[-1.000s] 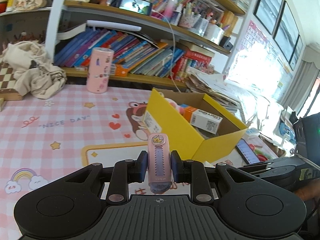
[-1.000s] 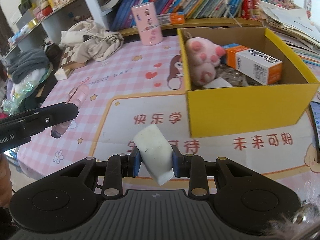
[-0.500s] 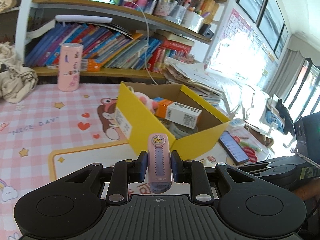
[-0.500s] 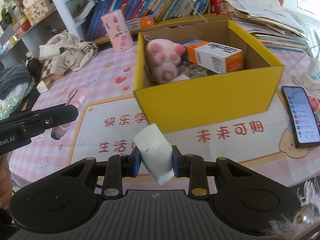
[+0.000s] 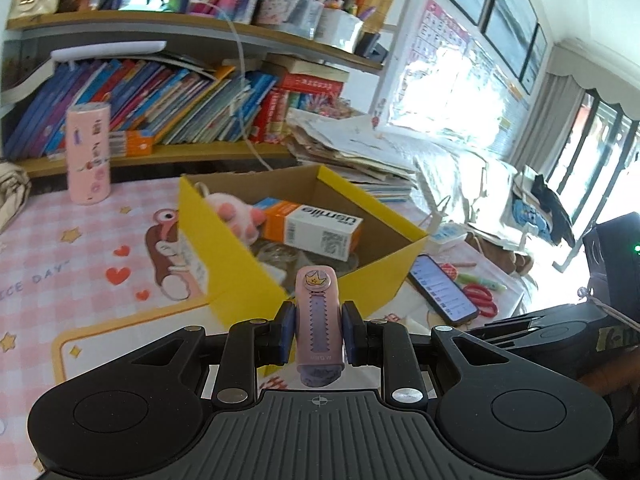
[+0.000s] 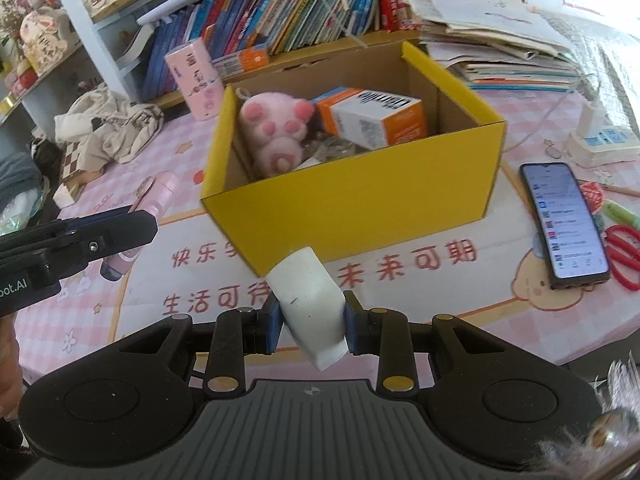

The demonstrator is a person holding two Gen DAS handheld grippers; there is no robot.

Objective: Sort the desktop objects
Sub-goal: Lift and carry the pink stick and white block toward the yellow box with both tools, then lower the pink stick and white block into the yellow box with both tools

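Observation:
My left gripper is shut on a pink correction-tape case with a crown sticker, held just before the near corner of the yellow cardboard box. My right gripper is shut on a white eraser block, held in front of the box's front wall. The box holds a pink plush paw and an orange-and-white carton. The left gripper with its pink case shows at the left of the right wrist view.
A phone and red scissors lie right of the box. A pink cylinder stands behind it by the bookshelf. A cloth bag and a power strip lie on the pink mat.
Both grippers have moved toward the yellow box and risen, so more of its inside shows. Each still holds its object.

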